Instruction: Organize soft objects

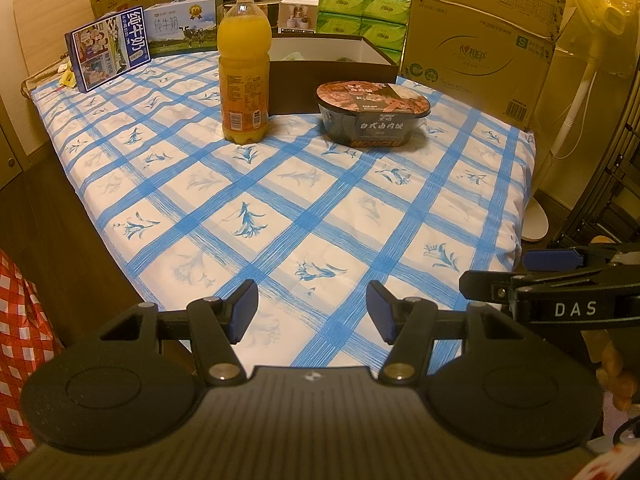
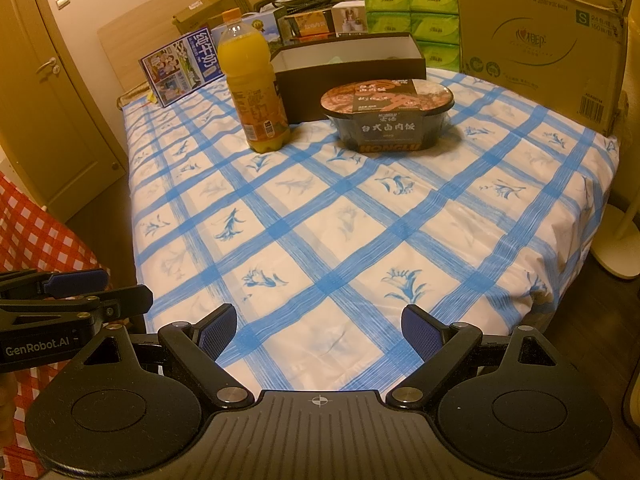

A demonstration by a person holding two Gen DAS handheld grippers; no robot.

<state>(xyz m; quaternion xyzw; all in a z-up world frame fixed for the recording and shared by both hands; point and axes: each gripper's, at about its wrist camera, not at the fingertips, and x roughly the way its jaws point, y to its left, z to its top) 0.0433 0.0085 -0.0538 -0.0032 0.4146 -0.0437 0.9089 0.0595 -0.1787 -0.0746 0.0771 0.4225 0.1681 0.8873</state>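
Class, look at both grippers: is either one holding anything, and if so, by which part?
Nothing is held. The left gripper and the right gripper both stand open over the checked cloth, with only the cloth showing between their fingers.

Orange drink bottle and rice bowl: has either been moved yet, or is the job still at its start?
Nothing looks done: the orange drink bottle and rice bowl stand on the checked bedsheet before the open box. In hand: nothing; left gripper and right gripper are open and empty. All sorting remains.
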